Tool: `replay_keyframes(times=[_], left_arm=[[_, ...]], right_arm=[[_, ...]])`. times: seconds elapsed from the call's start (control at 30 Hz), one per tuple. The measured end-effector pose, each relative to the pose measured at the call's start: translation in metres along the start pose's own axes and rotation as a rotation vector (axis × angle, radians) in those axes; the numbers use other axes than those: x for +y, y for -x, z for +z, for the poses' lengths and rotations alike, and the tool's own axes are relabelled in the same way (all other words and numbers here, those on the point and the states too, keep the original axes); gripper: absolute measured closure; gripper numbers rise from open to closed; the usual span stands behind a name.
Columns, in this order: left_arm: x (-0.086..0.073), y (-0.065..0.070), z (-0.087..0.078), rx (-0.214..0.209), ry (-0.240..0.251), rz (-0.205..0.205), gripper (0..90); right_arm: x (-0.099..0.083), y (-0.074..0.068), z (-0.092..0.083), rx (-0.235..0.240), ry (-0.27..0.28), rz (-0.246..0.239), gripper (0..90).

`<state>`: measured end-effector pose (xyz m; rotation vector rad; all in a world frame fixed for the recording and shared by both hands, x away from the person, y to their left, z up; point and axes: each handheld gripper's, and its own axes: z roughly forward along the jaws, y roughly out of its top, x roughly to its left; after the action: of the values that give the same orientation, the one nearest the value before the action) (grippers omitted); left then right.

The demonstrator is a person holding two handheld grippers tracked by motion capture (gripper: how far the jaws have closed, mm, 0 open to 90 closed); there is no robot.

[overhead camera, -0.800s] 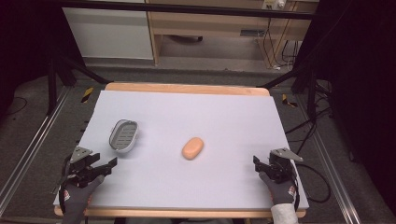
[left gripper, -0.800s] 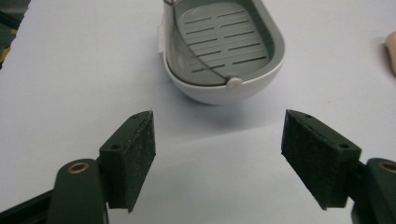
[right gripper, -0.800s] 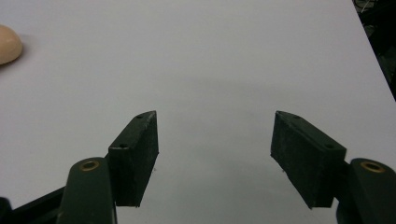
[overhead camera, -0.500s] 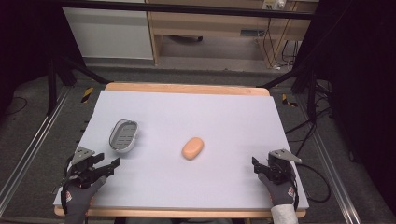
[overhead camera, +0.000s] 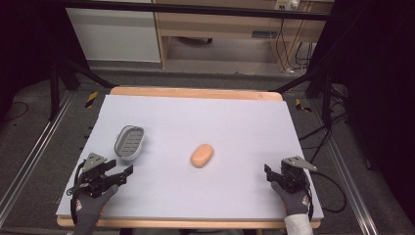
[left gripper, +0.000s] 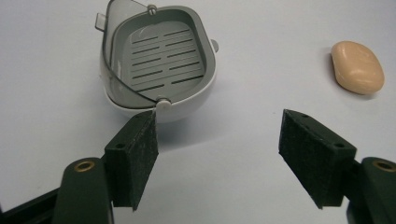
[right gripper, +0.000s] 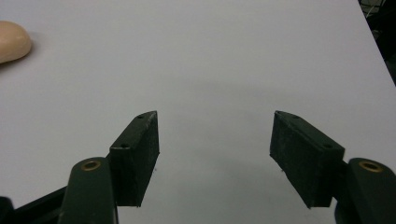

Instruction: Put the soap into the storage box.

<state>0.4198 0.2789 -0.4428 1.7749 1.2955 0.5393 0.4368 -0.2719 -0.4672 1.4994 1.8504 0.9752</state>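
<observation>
Both grippers are sliding nearer the worktop's (overhead camera: pixel 205 117) front edge: left gripper (overhead camera: pixel 128 172) and right gripper (overhead camera: pixel 267 172) spread wide, empty. Smooth oval soap (overhead camera: pixel 201 155) is lying beside the slotted grey dish (overhead camera: pixel 129 142).

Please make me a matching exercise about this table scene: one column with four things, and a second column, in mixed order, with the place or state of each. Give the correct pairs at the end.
Column 1
1. soap bar
2. soap dish
3. left claw
4. right claw

Column 2
A. open, at the near right of the table, nothing between its jaws
B. grey, slotted inside, holds nothing
C. open, just in front of the soap dish
D. peach-coloured, lying near the middle of the table

Pairs: 1-D, 2-B, 3-C, 4-A
</observation>
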Motion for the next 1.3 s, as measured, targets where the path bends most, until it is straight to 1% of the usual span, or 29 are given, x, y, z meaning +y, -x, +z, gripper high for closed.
replay_keyframes(times=[0.2, 0.4, 0.6, 0.77, 0.8, 0.87, 0.97, 1.1, 1.3], left_arm=[[0.003, 0.007, 0.001, -0.017, 0.000, 0.021, 27.5], [0.009, 0.012, 0.001, -0.037, 0.004, 0.028, 26.9], [0.022, 0.017, -0.002, -0.051, 0.026, 0.046, 26.2], [0.031, 0.021, -0.001, -0.061, 0.031, 0.059, 25.9], [0.035, 0.024, 0.001, -0.066, 0.035, 0.062, 25.9], [0.037, 0.026, 0.002, -0.071, 0.036, 0.067, 25.9], [0.042, 0.032, 0.004, -0.080, 0.038, 0.079, 25.9], [0.050, 0.041, 0.010, -0.093, 0.041, 0.090, 25.9], [0.058, 0.055, 0.020, -0.108, 0.032, 0.111, 25.9]], right_arm=[[0.000, -0.001, 0.000, 0.005, -0.003, -0.003, 32.9], [0.000, -0.003, 0.001, 0.005, -0.009, -0.007, 32.9], [0.001, -0.004, 0.000, 0.012, -0.004, 0.000, 32.9], [0.002, -0.005, -0.001, 0.020, -0.003, -0.004, 33.5], [0.003, -0.005, -0.001, 0.021, 0.000, -0.002, 33.9], [0.003, -0.005, -0.002, 0.022, 0.000, -0.003, 34.1], [0.004, -0.005, -0.002, 0.025, 0.004, 0.005, 36.0], [0.005, -0.005, -0.003, 0.034, 0.002, 0.003, 39.0], [0.006, -0.006, -0.004, 0.037, 0.006, 0.000, 42.2]])
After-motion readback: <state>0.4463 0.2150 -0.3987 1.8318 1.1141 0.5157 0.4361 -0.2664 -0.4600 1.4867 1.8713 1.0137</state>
